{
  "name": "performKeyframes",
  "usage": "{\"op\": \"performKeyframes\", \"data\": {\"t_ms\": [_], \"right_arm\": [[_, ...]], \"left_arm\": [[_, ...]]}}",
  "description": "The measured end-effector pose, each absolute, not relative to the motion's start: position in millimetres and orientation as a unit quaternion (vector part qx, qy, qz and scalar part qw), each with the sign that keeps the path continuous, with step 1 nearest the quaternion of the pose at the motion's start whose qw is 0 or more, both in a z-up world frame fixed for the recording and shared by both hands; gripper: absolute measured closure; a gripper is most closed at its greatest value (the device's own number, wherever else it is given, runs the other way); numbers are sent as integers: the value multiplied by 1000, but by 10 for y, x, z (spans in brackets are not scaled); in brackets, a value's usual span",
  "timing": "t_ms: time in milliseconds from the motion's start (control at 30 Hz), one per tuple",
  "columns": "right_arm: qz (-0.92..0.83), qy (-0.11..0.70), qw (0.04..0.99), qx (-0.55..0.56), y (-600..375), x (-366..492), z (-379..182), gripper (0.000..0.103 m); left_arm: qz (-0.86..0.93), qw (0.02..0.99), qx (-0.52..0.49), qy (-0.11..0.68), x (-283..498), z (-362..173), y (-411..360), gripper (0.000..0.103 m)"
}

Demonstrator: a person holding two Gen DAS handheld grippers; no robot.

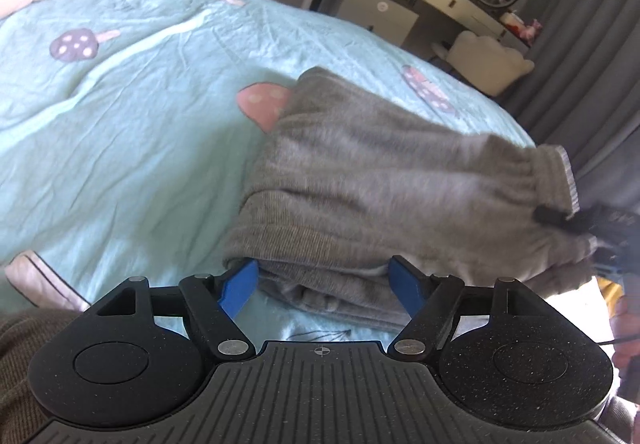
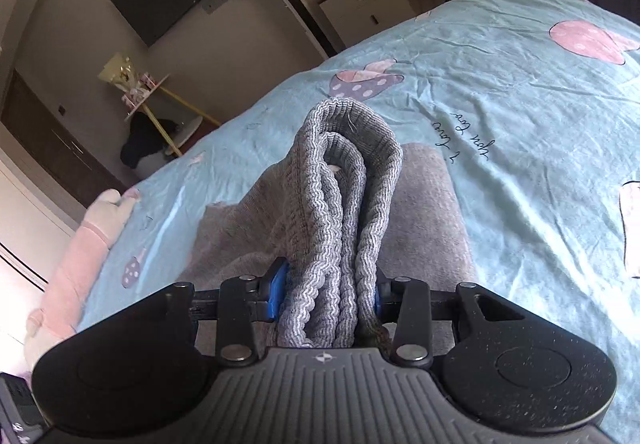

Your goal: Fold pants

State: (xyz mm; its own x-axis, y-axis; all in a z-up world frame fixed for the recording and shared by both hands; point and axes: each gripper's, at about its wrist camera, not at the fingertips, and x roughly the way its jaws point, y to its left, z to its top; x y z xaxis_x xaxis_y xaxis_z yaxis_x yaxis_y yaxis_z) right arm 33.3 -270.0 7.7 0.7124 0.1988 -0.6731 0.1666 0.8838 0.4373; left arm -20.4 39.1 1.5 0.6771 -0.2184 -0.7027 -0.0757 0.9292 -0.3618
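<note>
The grey knitted jogger pants [image 1: 360,180] lie on the pale blue mushroom-print bedspread [image 1: 120,132] as a thick folded bundle, several layers stacked, so most of the folding looks done. The right tool [image 2: 326,296] is clenched on the bunched ribbed waistband [image 2: 348,172], holding it raised above the rest of the pants. The left tool [image 1: 324,284] is released, its blue fingers [image 1: 240,290] spread on either side of the near edge of the pants bundle, gripping nothing. What seems left: laying the waistband end over the bundle, then smoothing it flat on the bedspread.
</note>
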Motion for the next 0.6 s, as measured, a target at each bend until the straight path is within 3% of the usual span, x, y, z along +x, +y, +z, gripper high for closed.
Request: {"op": "performKeyframes", "data": {"t_ms": [100,200,333,433,600], "right_arm": [[-36,392,894,214,-2758,275,61,48],[-61,366,908,194,-2821,64,203,47],[-27,352,887,299,-2935,-203,287,47],[-6,374,845,382,-2963,-277,83,47],[-27,358,833,421,-2951,-243,-150,48]], "left_arm": [[-47,903,-192,381,-260,158,421,24],[-46,916,-188,351,-282,316,457,22],[-42,921,-181,342,-168,330,423,19],[-41,914,-188,357,-79,222,369,19],[-50,908,-168,381,-66,86,223,19]]}}
